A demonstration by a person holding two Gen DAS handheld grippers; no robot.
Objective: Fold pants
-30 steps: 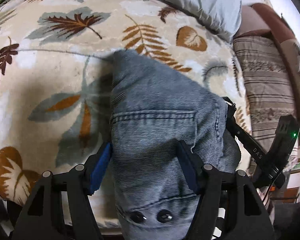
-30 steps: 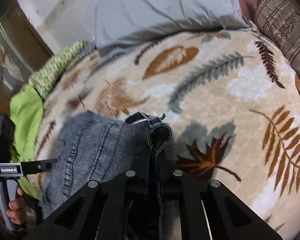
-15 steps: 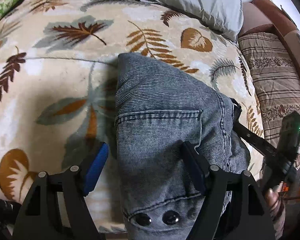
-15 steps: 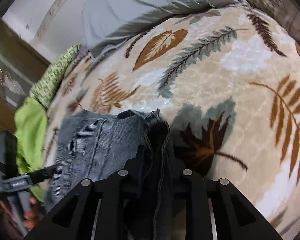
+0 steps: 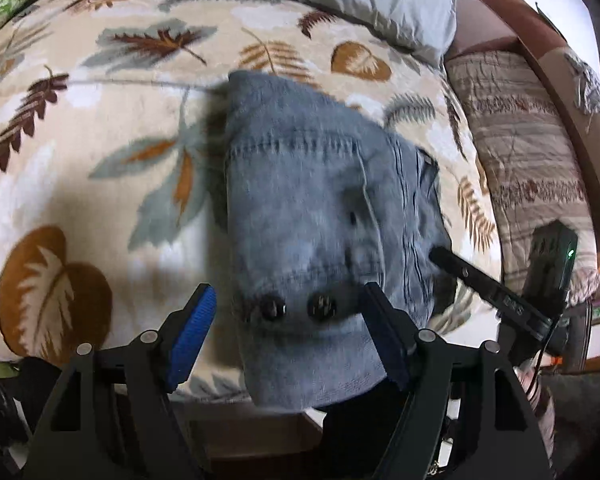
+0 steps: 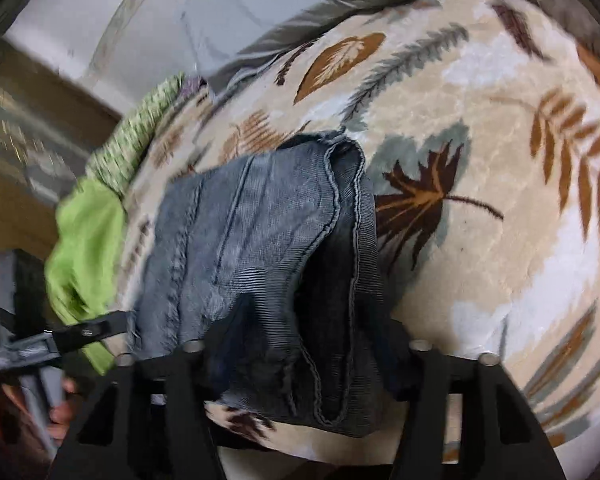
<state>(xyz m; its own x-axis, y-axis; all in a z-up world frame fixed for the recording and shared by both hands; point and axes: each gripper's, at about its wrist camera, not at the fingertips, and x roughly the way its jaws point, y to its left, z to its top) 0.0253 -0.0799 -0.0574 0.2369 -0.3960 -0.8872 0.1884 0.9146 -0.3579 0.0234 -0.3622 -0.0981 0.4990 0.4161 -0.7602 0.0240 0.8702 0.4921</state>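
Lying lengthwise ahead at frame centre, the pants (image 5: 316, 216) sit between my left gripper (image 5: 288, 336) jaws (apart); right gripper (image 6: 300, 356) also apart.

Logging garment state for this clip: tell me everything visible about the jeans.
The jeans are faded blue-grey denim with fine ribbing, folded into a compact bundle on the leaf-patterned blanket, near its front edge. A stitched pocket seam and two dark metal buttons show on top in the left view; the right view shows layered hemmed edges with a darker inner side. The left gripper and right gripper both stand open around the bundle, neither clamping it.
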